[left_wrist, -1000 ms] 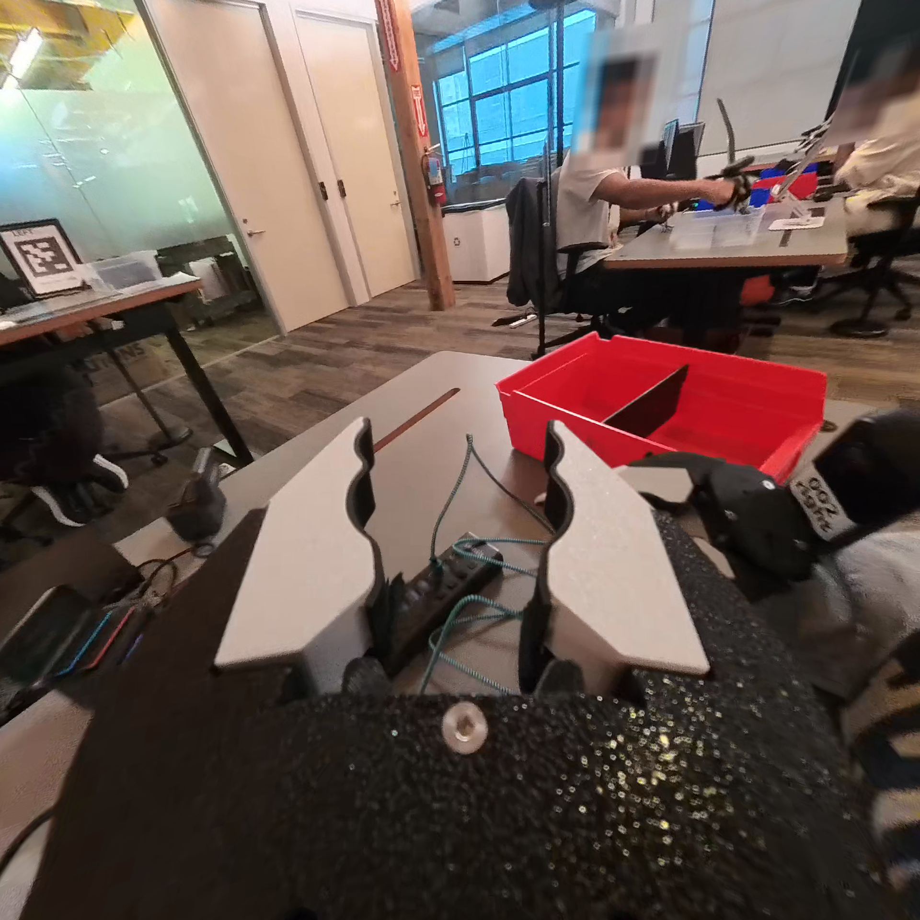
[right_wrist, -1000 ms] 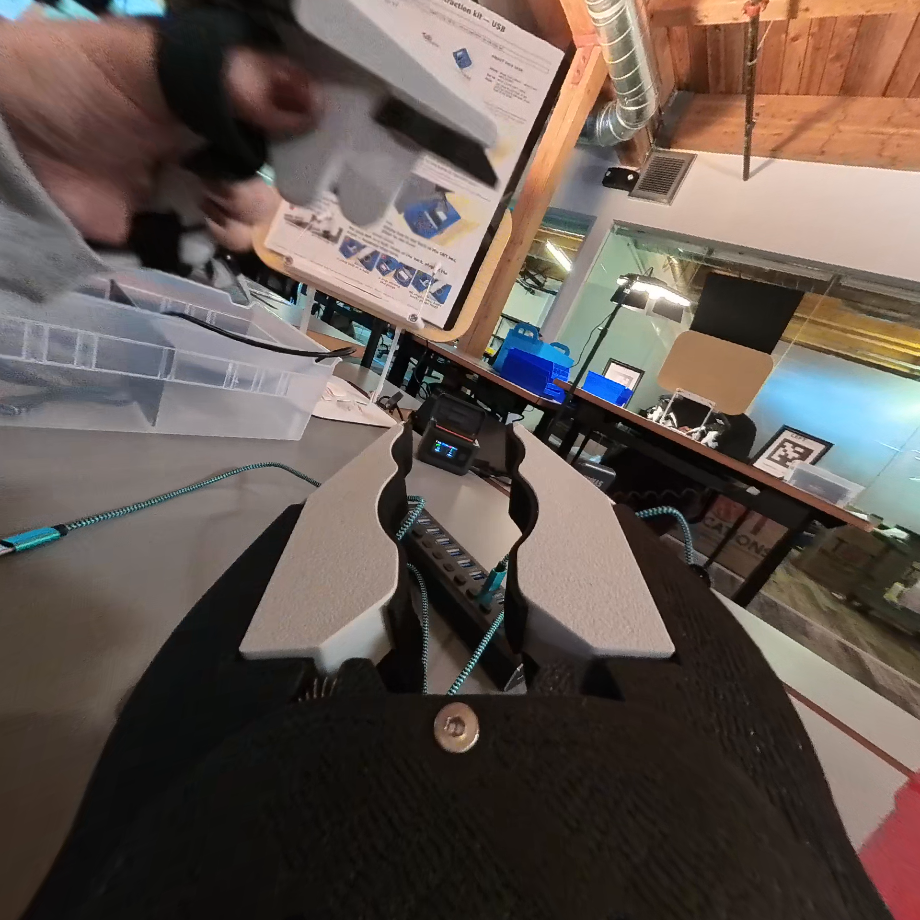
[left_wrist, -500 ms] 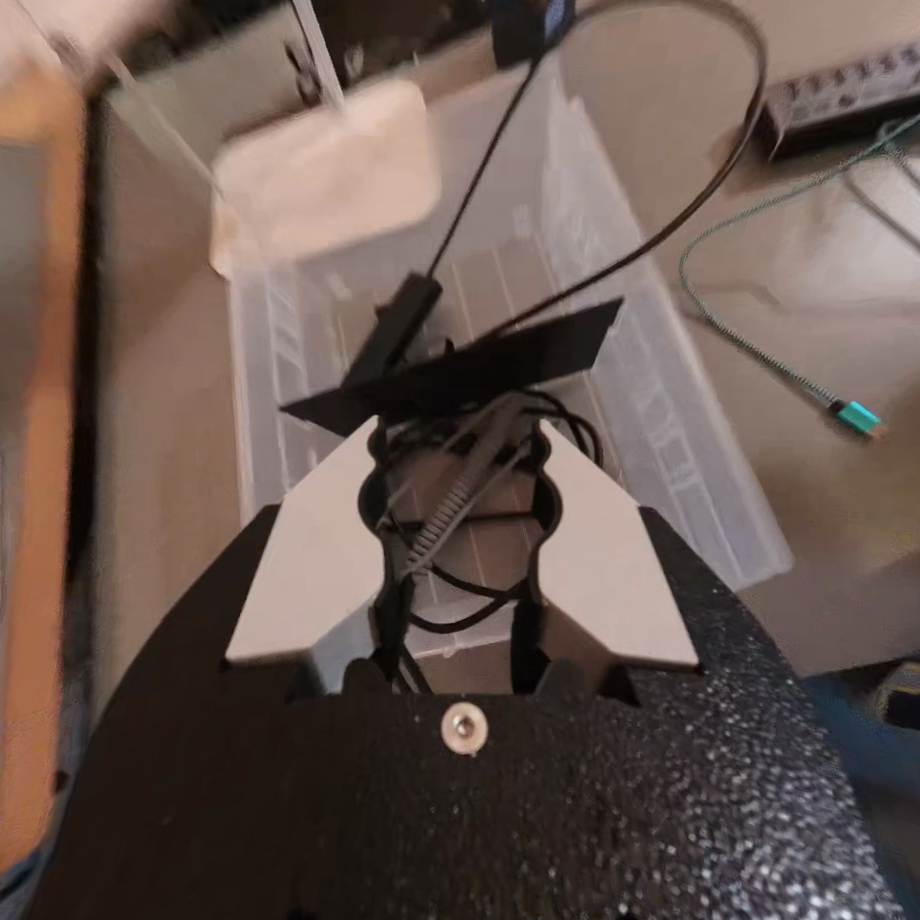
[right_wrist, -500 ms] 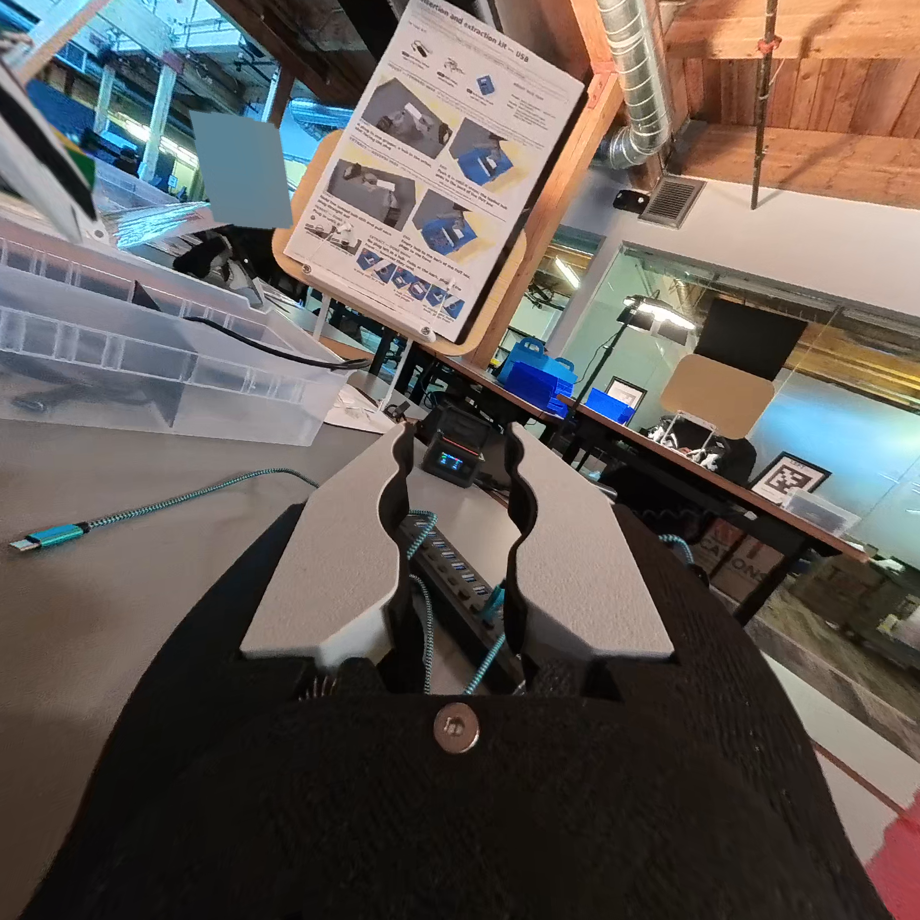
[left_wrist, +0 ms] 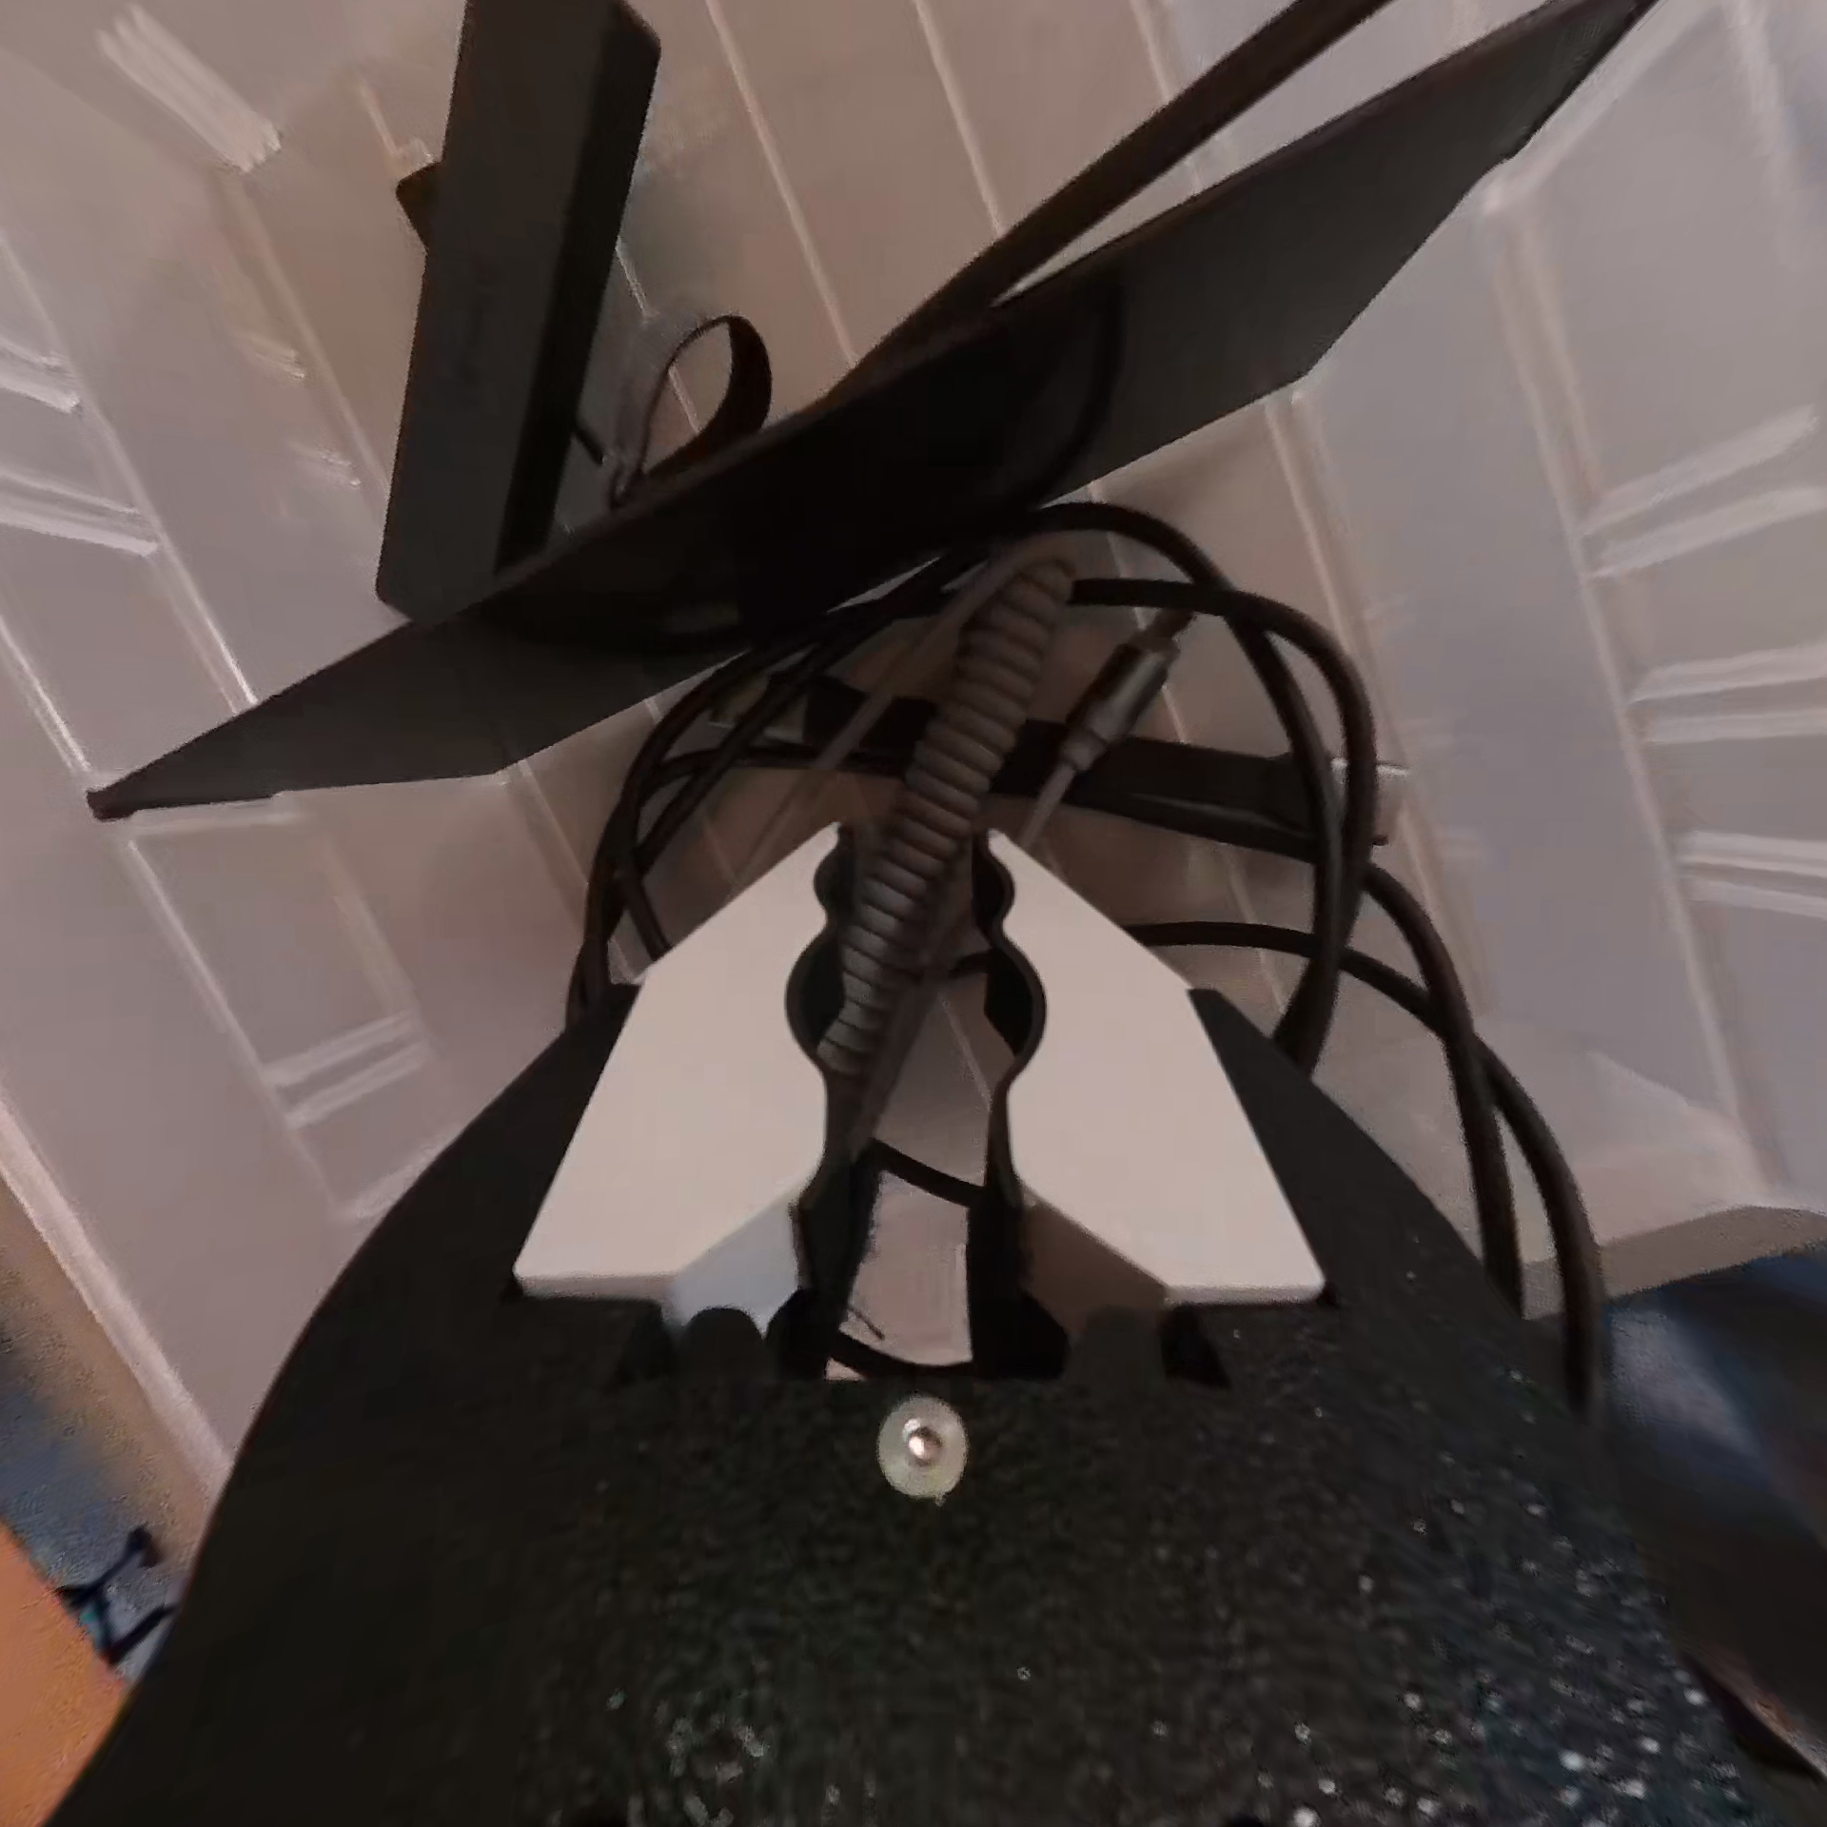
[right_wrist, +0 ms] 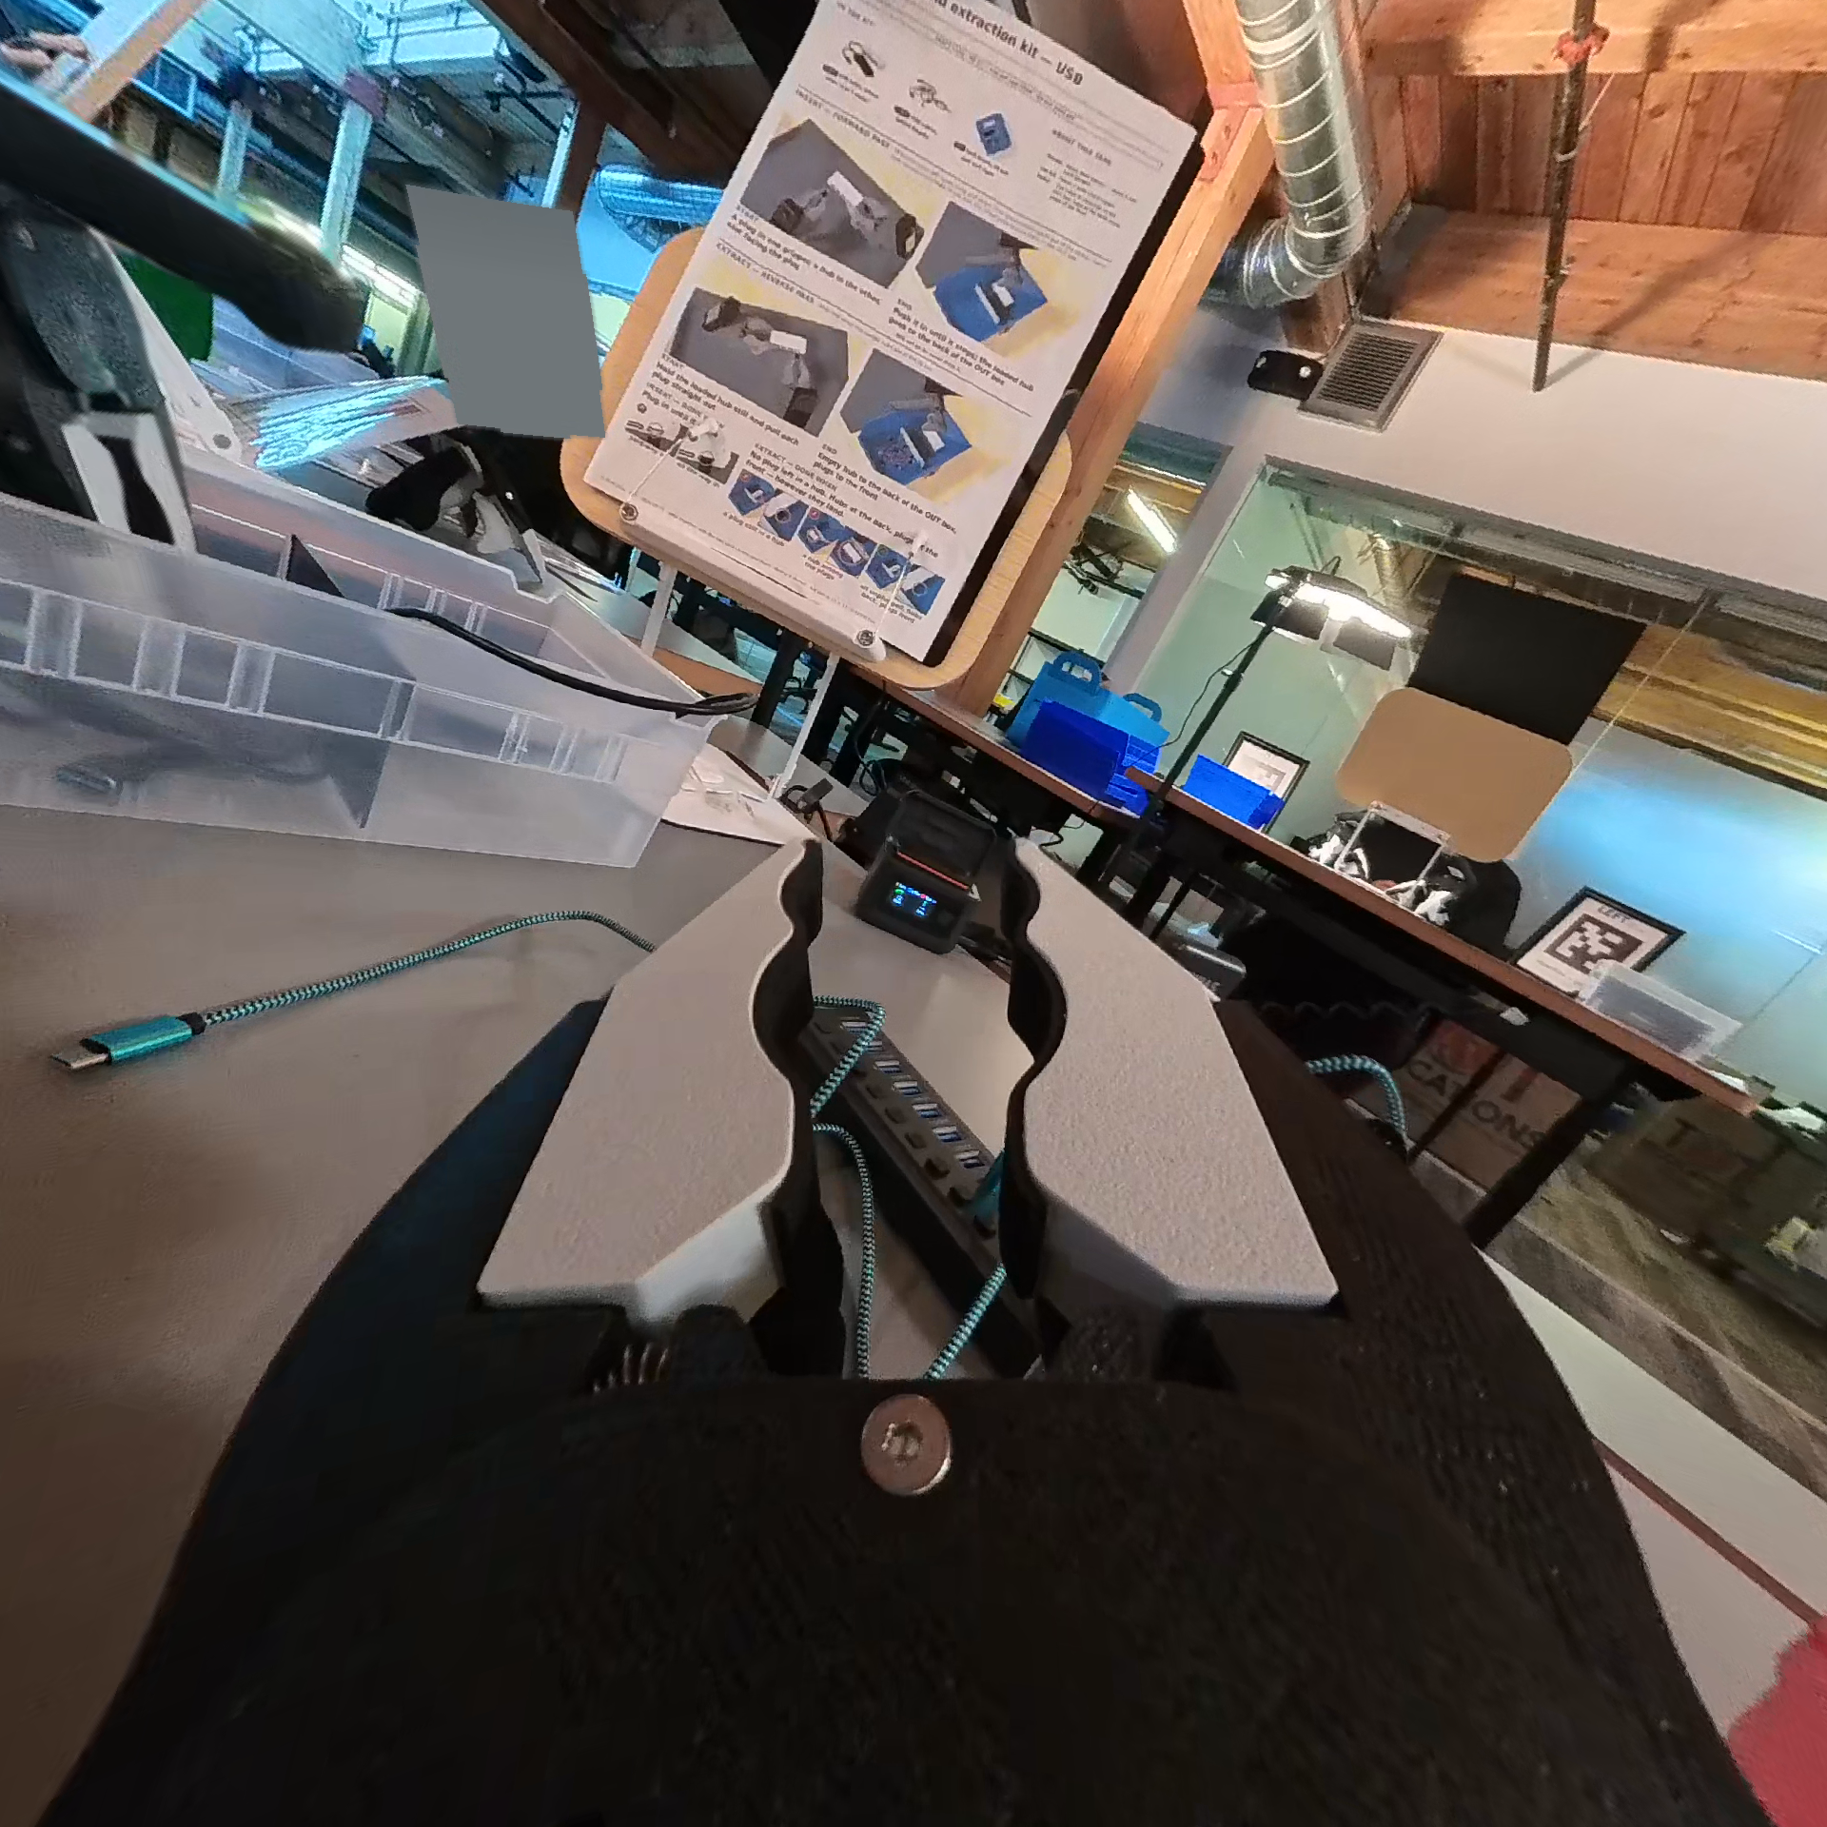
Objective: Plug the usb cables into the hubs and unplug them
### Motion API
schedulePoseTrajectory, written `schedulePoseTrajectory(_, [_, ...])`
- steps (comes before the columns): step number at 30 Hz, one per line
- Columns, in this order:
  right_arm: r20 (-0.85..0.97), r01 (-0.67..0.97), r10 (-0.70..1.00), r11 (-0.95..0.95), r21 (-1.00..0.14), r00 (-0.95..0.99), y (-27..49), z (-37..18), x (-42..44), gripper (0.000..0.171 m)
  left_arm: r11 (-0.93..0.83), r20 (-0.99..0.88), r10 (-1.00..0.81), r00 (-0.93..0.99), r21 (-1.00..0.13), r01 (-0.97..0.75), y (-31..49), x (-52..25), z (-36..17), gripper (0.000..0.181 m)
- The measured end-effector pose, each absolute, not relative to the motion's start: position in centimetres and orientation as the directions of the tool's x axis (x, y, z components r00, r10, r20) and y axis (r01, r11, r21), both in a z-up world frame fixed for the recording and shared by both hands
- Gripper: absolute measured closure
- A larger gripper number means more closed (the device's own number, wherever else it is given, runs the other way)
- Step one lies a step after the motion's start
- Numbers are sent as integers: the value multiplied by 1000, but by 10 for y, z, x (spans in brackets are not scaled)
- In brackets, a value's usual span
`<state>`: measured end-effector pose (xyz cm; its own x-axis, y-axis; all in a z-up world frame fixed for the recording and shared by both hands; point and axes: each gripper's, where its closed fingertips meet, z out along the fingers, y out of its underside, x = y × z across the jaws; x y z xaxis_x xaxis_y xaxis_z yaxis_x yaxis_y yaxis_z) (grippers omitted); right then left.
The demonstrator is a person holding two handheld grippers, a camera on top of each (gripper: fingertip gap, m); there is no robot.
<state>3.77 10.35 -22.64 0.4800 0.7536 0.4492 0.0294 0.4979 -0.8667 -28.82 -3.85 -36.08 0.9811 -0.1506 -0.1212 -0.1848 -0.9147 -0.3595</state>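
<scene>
My left gripper [left_wrist: 910, 850] is down inside the clear bin [left_wrist: 1631, 494]. Its jaws stand narrow around the grey ribbed cable end [left_wrist: 949, 791], which lies on coiled black cables [left_wrist: 1384, 890]. My right gripper [right_wrist: 910, 890] is open and empty. It hovers low over the black USB hub [right_wrist: 910, 1097] on the grey table [right_wrist: 297, 1186]. A teal braided cable [right_wrist: 979, 1295] is plugged into the hub. A loose teal cable's plug [right_wrist: 129, 1043] lies on the table to the left. The left gripper also shows in the right wrist view [right_wrist: 89, 395], above the clear bin [right_wrist: 297, 712].
A black divider [left_wrist: 890, 445] and a black box-shaped part [left_wrist: 494, 247] sit in the clear bin. In the right wrist view an instruction sheet [right_wrist: 870, 326] stands behind the bin, near a small black device with a screen [right_wrist: 919, 890]. A red bin corner [right_wrist: 1780, 1720] is at lower right. The gap from one gripper's tips to the other's is roughly 40 cm.
My left gripper swung from over the hub to the clear bin, dropped into it and narrowed its jaws around the grey ribbed cable end. My right gripper stayed over the hub.
</scene>
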Motion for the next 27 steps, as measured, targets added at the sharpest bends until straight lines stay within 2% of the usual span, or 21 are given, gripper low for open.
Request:
schedulePoseTrajectory(1, [451,33,753,498,-866,478,103,-227,37,137,-918,-132,-158,979,-346,-195,-38,-290,-363,157])
schedulePoseTrajectory(7, [448,39,759,490,-871,473,105,-229,37,137,-941,-71,-147,987,-298,-161,-38,-288,-374,162])
schedulePoseTrajectory(11, [446,44,761,485,-874,471,105,-230,36,137,-924,-142,-112,984,-348,-156,-37,-294,-358,166])
schedulePoseTrajectory(16, [448,47,761,485,-873,470,105,-231,36,137,-826,-302,8,953,-539,-164,-37,-301,-286,170])
schedulePoseTrajectory(21, [450,46,761,487,-872,466,104,-230,36,137,-680,-504,96,858,-663,-313,-40,-295,-195,171])
schedulePoseTrajectory(24, [453,49,761,489,-871,465,104,-231,35,137,-578,-584,126,802,-700,-419,-34,-280,-141,171])
schedulePoseTrajectory(27, [457,55,756,491,-869,469,105,-231,36,137,-534,-663,73,745,-657,-532,-19,-262,-91,171])
